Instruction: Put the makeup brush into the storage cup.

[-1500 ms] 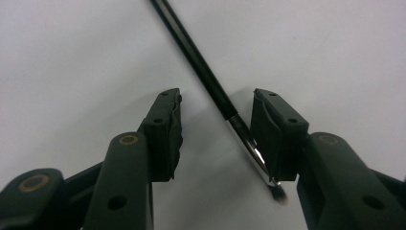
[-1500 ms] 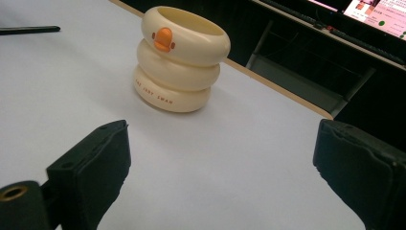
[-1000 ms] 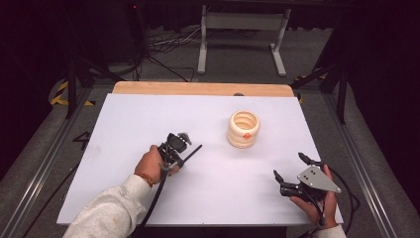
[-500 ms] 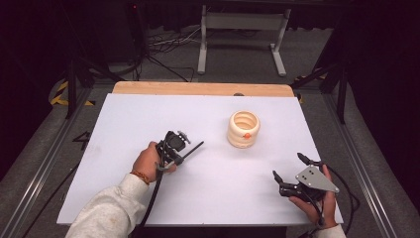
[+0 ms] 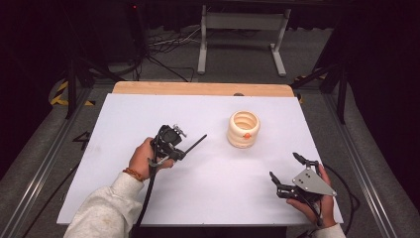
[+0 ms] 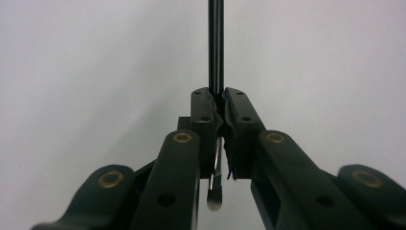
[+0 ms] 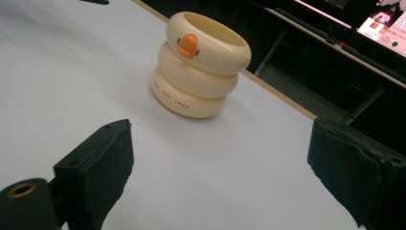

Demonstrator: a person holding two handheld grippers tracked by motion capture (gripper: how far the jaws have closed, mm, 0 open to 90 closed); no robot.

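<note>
The left claw [image 5: 184,148] is clamped shut on a slim black makeup brush [image 5: 196,143], held up off the white tabletop [image 5: 124,124] in the person's left hand [image 5: 141,159]. From above, the brush's dark handle pokes out past the claw tips, angled up and to the right toward the holder. In the left gripper view the brush [image 6: 216,48] runs straight between the two pressed pads: the long black handle sticks out ahead over the plain white surface, while the short bristle end, pale grey at the tip, hangs back beneath the claw's body.

The cream-coloured holder [image 5: 243,129] stands upright on the tabletop, right of centre and nearer the far edge, well apart from both claws. It looks like three stacked rings with a small orange duck bill on its side and an open top. The right gripper view shows the holder [image 7: 201,64] close up, with small printed lettering along its lowest ring that is too fine for me to read.

The right claw [image 5: 286,171] sits low by the near right corner of the tabletop, in the person's right hand [image 5: 317,206], with the grey three-cornered plate on top. Its jaws stand wide apart with nothing between them; in its own view the two black pads [image 7: 103,163] frame the holder from a distance.

Beyond the tabletop's wooden far edge, a white metal frame [image 5: 242,39] stands on the grey floor among loose cables.
</note>
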